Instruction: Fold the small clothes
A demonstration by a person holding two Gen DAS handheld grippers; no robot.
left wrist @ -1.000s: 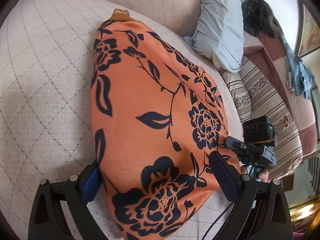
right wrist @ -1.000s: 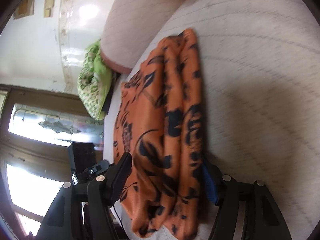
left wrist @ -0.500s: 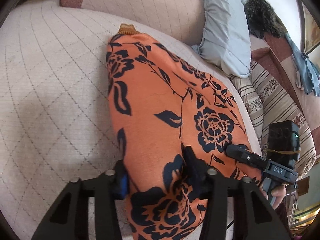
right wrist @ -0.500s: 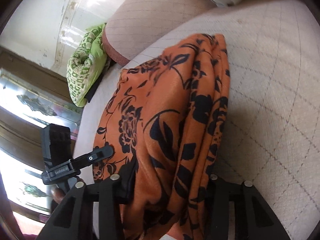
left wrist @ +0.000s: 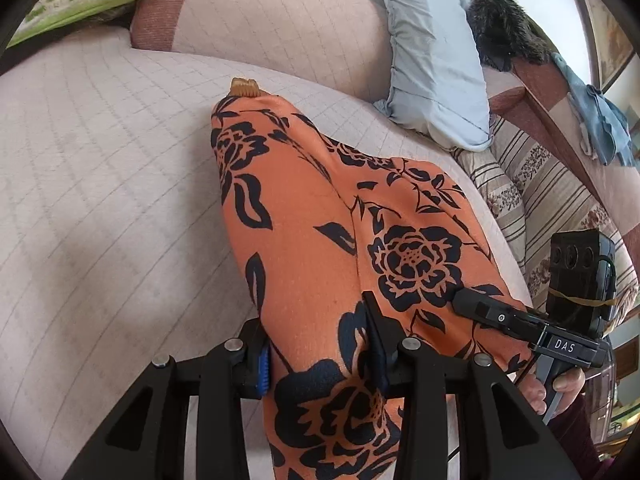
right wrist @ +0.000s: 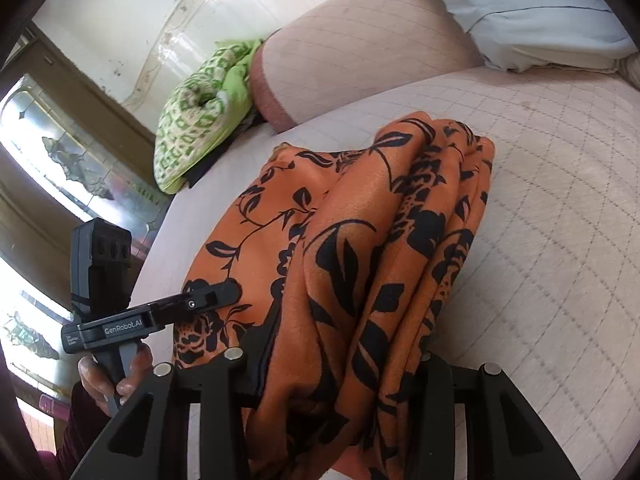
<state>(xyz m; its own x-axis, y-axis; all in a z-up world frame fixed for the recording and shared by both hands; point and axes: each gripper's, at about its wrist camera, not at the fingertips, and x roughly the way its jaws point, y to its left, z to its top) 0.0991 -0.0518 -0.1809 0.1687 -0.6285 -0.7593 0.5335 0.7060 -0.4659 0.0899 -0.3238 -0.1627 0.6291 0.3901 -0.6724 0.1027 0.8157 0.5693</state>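
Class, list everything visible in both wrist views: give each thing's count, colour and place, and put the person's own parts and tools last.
Floral-print fabric garment: one, orange with black, on the quilted cushion, near end gripped.
Quilted seat cushion: one, beige, under the garment.
Satin pillow: one, pale blue, against the backrest.
Patterned cushion: one, green and white, far corner.
Furry item: one, black, on the armrest.
Left gripper: black, closing on the garment.
Right gripper: black, clamping the garment's folds.
Hand: one, on a gripper handle.

Quilted beige sofa seat (left wrist: 100, 168) carries orange floral garment (left wrist: 304, 216).
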